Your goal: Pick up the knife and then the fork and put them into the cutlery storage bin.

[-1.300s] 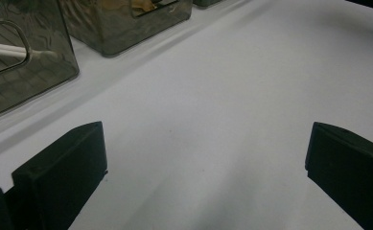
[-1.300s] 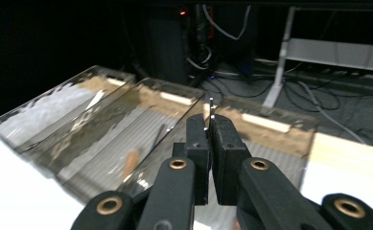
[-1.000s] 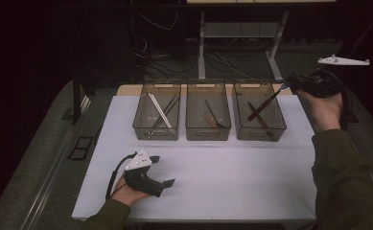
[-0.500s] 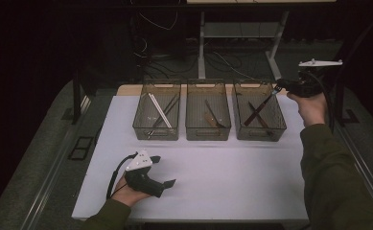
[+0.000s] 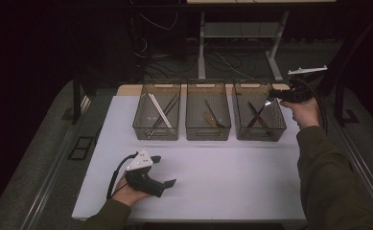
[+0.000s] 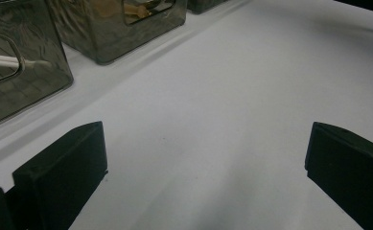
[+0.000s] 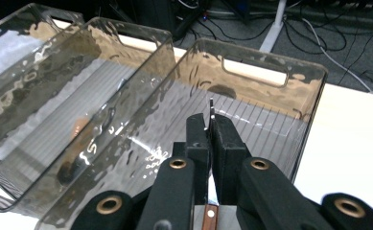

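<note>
R gripper (image 5: 273,97) upper right of high view, over right bin (image 5: 260,135), jaws clamped on thin metal utensil (image 7: 211,111), wood handle below. L gripper (image 5: 162,170) lower left on table (image 5: 232,177), jaws wide, nothing in them.

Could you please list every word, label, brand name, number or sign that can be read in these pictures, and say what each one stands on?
None: no readable text stands on anything.
The three bins carry no label or print, in the high view or either gripper view.
The white mat is plain.
The left gripper and right gripper bear no brand or number.
The thin utensil the right gripper holds shows no marking.
</note>
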